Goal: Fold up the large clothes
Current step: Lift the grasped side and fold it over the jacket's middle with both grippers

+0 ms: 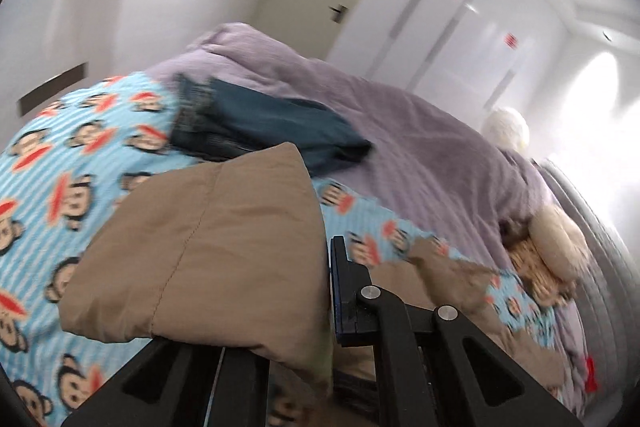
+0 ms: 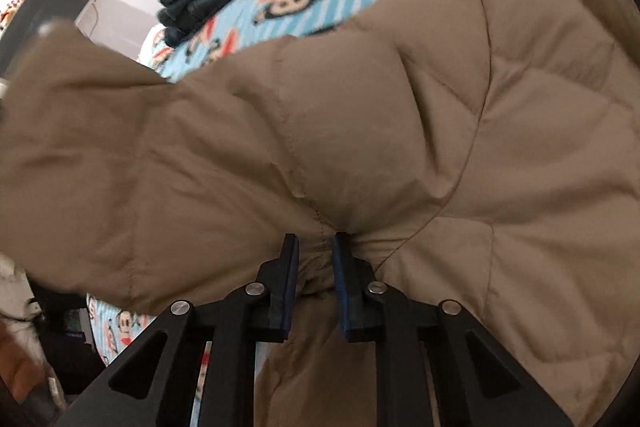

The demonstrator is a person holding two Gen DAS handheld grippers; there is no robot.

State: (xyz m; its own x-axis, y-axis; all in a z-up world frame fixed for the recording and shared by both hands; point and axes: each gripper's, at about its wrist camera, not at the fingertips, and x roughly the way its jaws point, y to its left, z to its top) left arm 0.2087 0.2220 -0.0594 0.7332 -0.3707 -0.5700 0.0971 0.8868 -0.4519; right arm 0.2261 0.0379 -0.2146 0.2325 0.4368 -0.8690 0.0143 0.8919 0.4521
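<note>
A tan quilted puffer jacket point(image 2: 360, 131) lies spread across a bed covered by a light-blue striped sheet printed with cartoon monkey faces point(image 1: 60, 163).

The right tongs point(image 2: 316, 247) point steeply down at the jacket. Their two blue-padded fingers point(image 2: 290, 267) stand close together with a gathered ridge of the tan fabric, along a seam, pinched between them. The rest of the jacket fans out wide on every side of that grip.

The left tongs point(image 1: 326, 267) are angled gently downward and tilted, looking across the bed toward white wardrobe doors point(image 1: 460, 27). They are clenched on a puffy flap of the same jacket, which drapes over the left finger and hides it; only the right finger's blue pad point(image 1: 340, 291) shows, pressed against the cloth edge.

Beyond the jacket, a folded dark-teal garment point(image 1: 272, 131) rests on the sheet beside a rumpled lilac blanket point(image 1: 400, 147). Cream plush toys point(image 1: 556, 239) lie near the bed's far side.
</note>
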